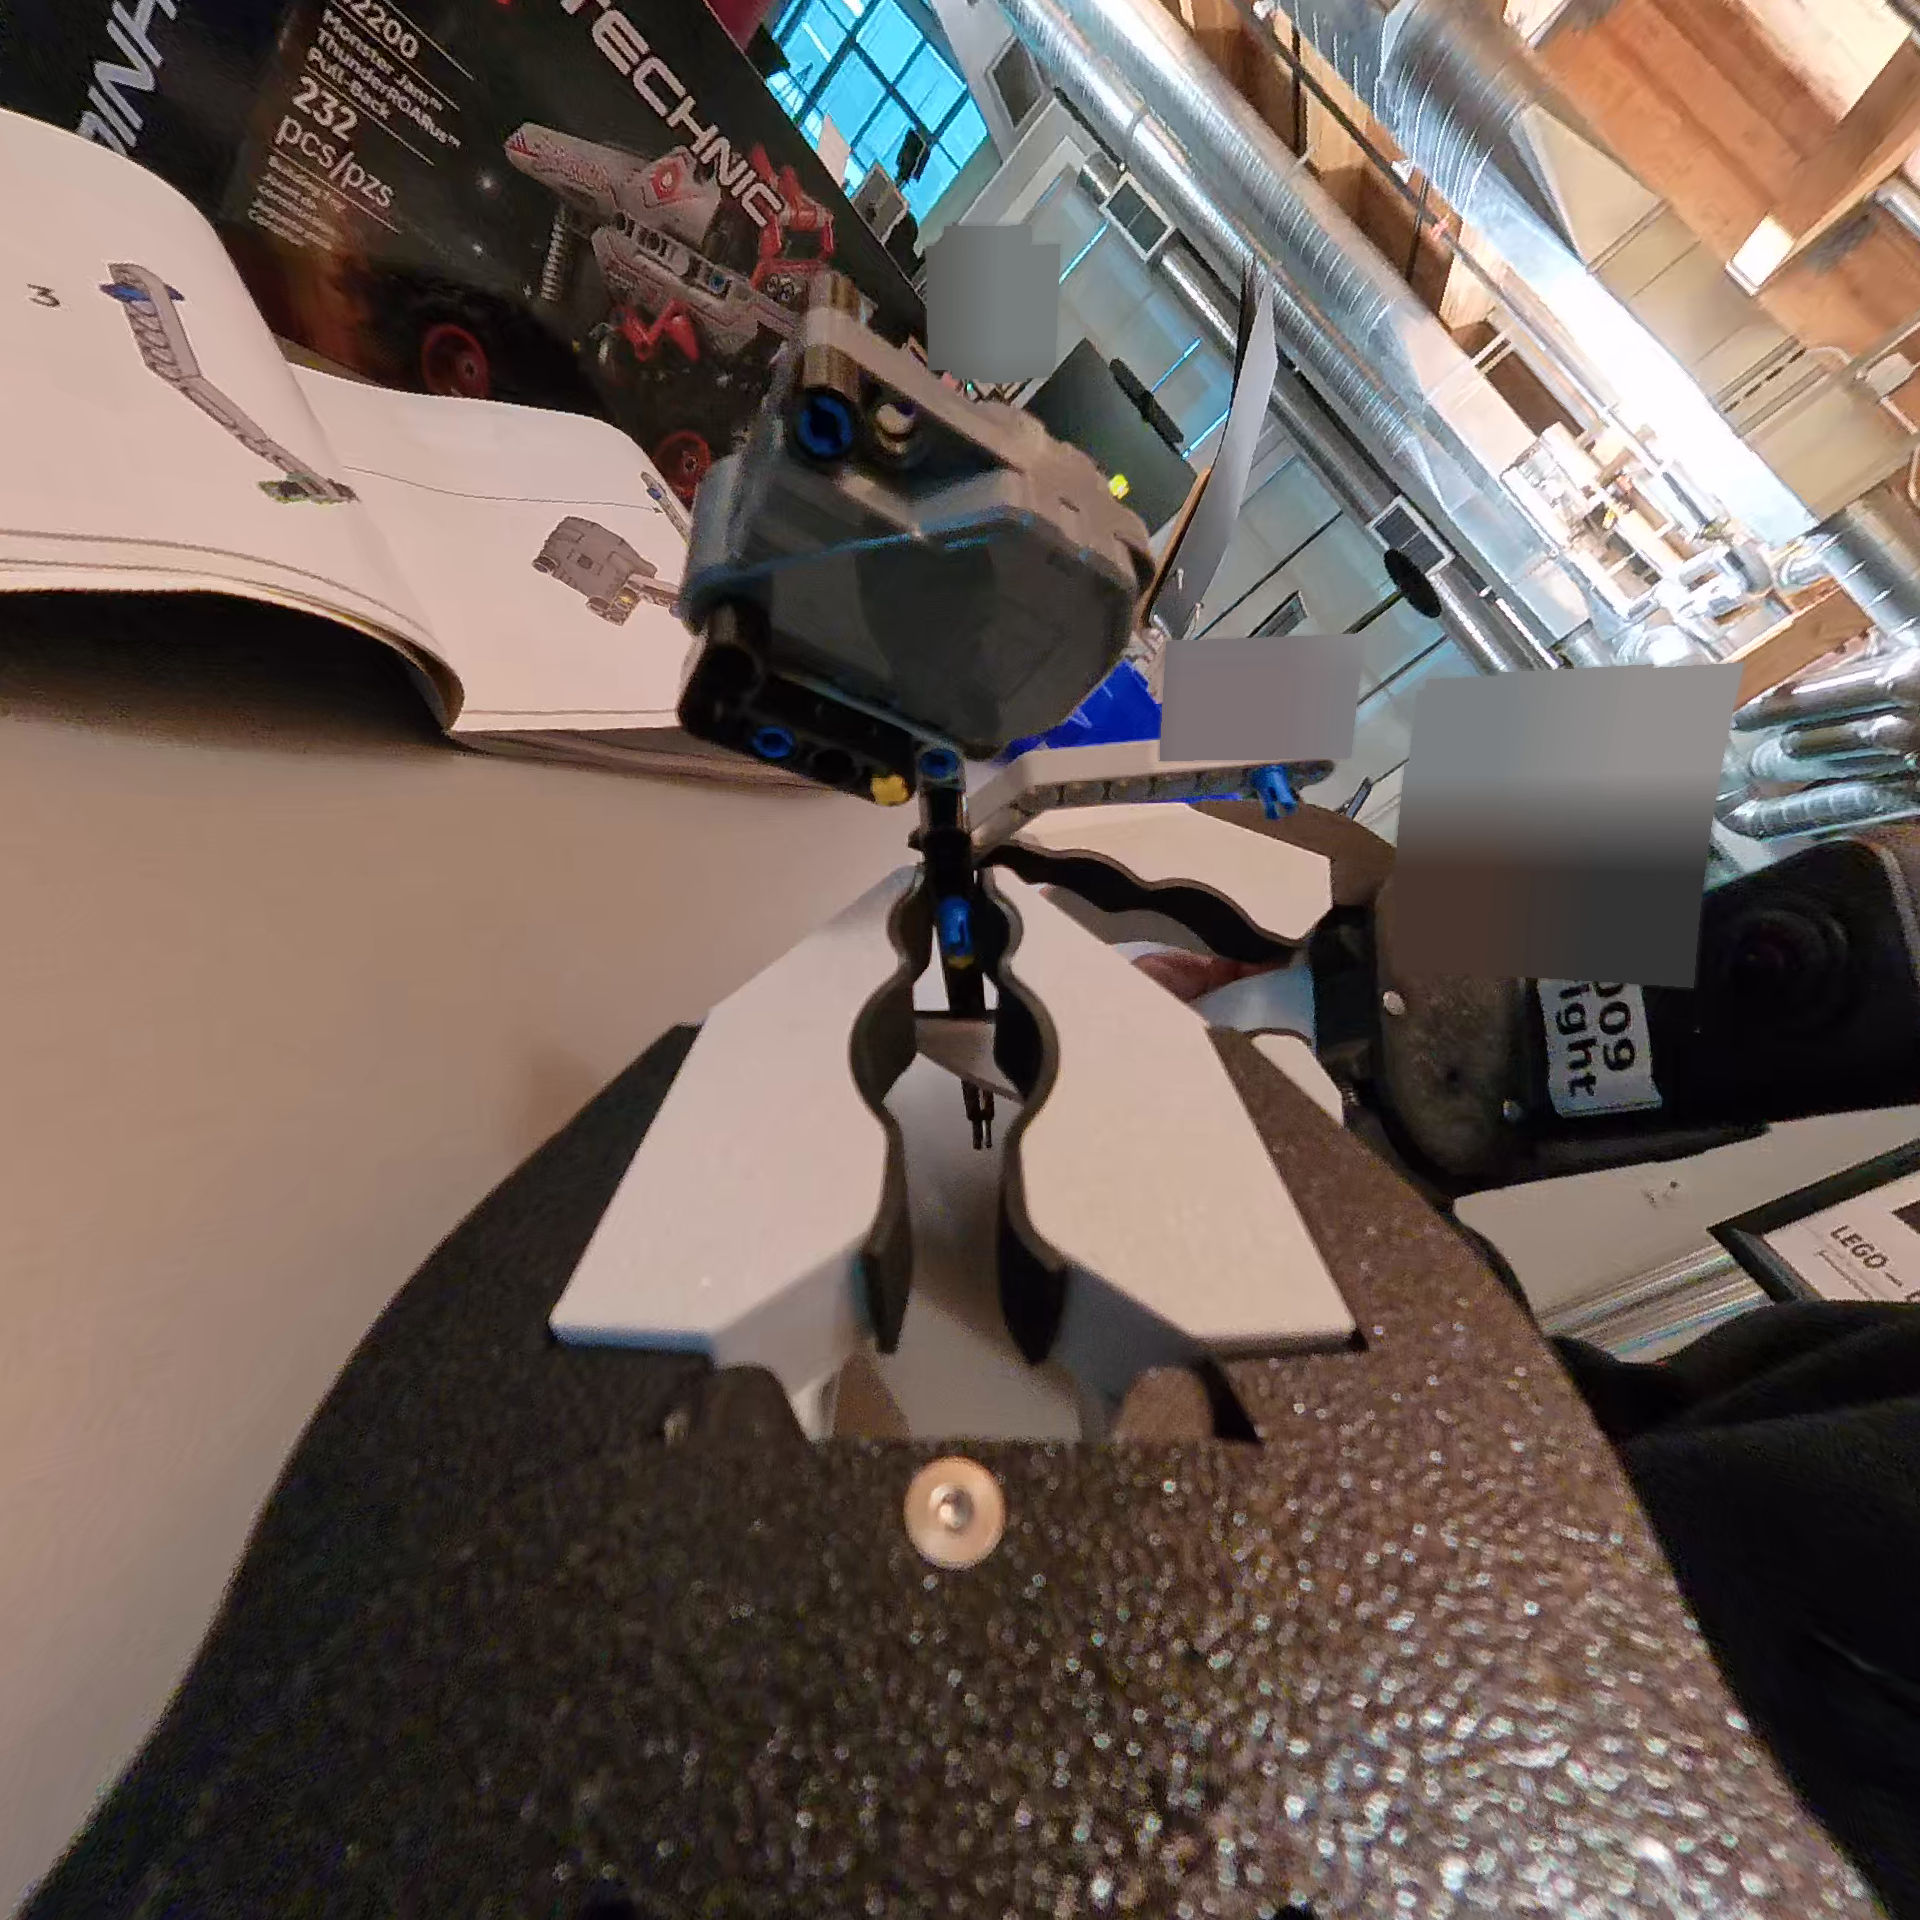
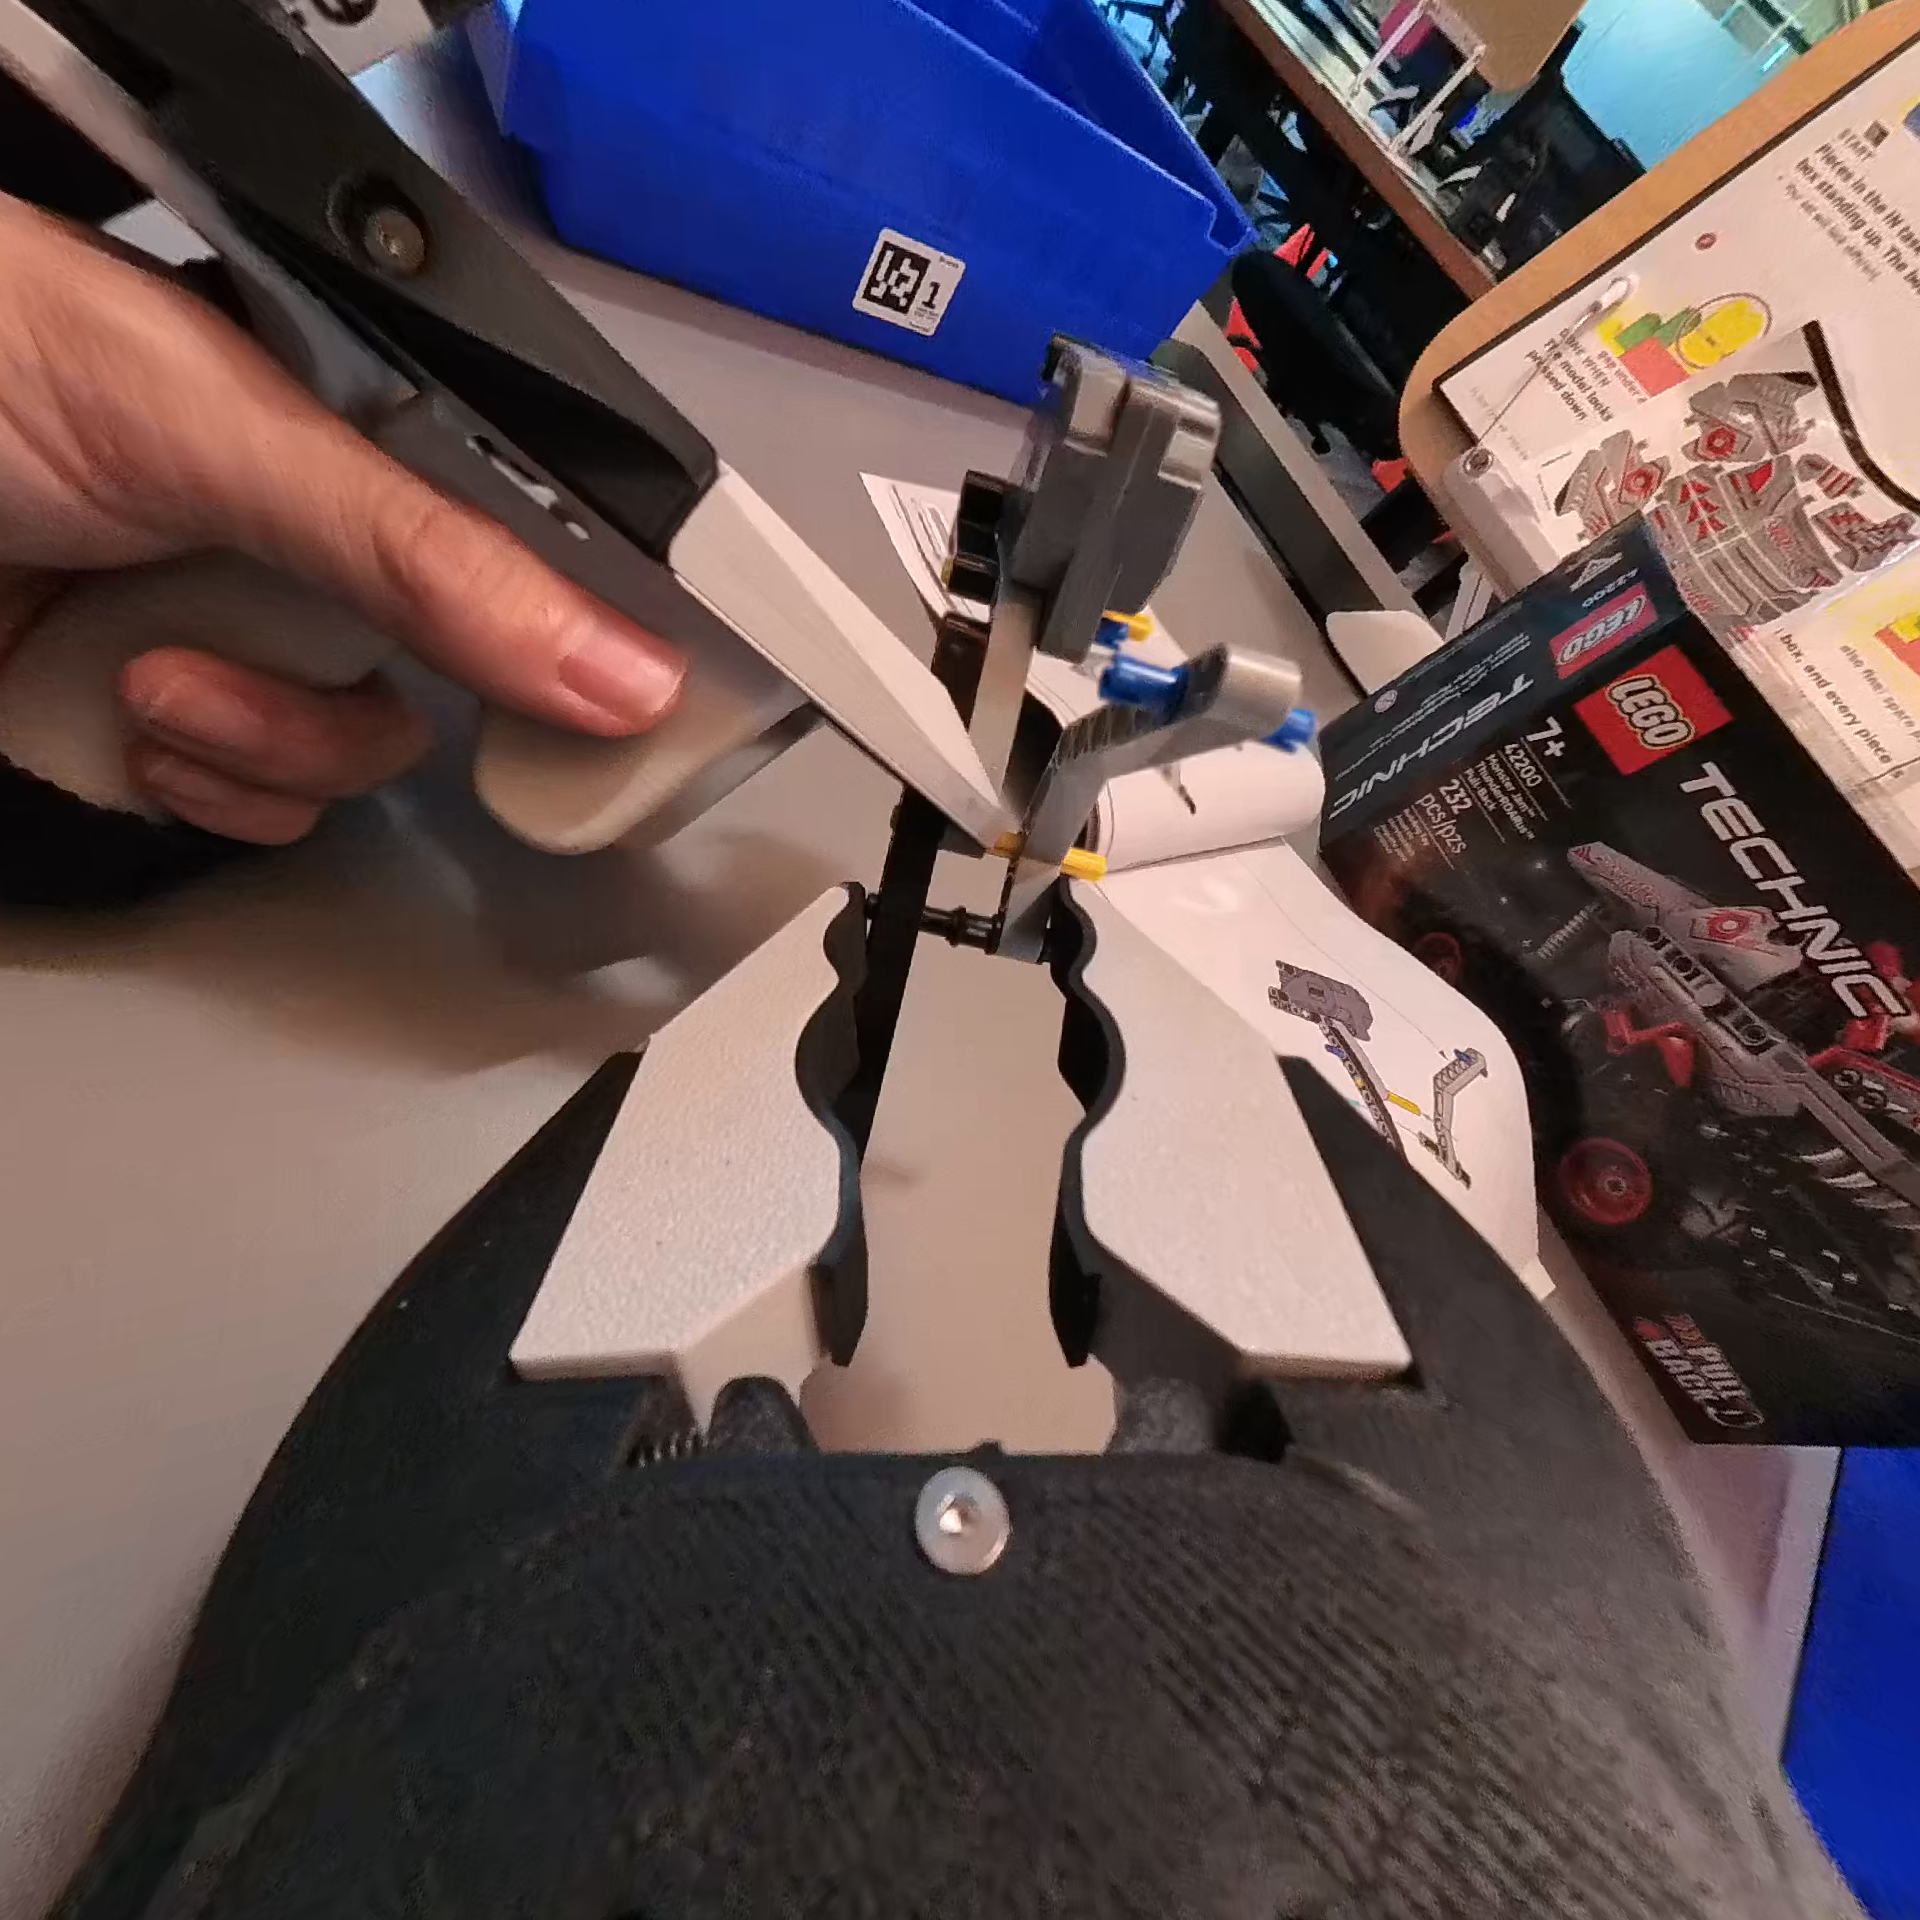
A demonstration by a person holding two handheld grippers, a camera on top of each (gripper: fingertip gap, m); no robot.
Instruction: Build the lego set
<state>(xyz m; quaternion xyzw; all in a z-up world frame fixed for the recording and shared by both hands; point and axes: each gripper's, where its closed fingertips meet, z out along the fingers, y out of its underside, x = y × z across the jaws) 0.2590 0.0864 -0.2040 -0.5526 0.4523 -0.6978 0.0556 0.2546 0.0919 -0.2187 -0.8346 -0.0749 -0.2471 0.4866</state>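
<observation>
Two tools are clamped on one model (image 1: 914,582): the left tool (image 1: 961,935) on its black beam (image 1: 958,914), steadying it. The right tool (image 2: 951,925) is closed across beam and grey arm (image 2: 1070,779), apparently to press them together.

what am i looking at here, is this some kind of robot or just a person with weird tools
No robot: a person holds one pair of tongs in each hand, and each pair carries a camera looking along its fingers. The left view shows the left tongs shut on a black beam of the lego model, held in the air. The right view shows the right tongs around the model's lower beams; whether they grip is unclear. The hand there holds the left tongs. On the table lie an open booklet, the box and a blue bin.
</observation>
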